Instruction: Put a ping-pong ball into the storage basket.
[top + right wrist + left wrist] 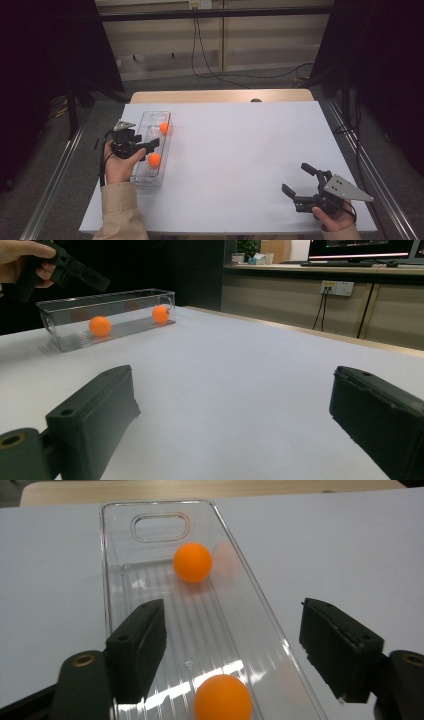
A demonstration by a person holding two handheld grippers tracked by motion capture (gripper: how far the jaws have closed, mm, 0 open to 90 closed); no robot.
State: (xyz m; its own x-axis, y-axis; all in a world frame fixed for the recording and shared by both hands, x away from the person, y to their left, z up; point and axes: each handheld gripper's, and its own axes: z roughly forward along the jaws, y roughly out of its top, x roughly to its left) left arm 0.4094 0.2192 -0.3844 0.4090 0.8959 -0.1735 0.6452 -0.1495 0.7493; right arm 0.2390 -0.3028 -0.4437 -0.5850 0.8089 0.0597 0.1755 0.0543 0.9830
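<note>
While your left gripper (150, 145) hovers open over the tray (144, 177), its nearer ball (154, 159) dropped in, your right gripper (298, 179) gapes empty; withdraw next.

Tan sleeves (120, 210) — black hand-held gripper (301, 186) bearing a grey three-cornered plate.

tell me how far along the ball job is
Done, by the look of it: both orange balls lie in the clear tray, the far ball near its handle end and the near ball below the left gripper, whose jaws stand open, holding nothing. The right gripper waits open over bare table. No loose balls left in sight.
</note>
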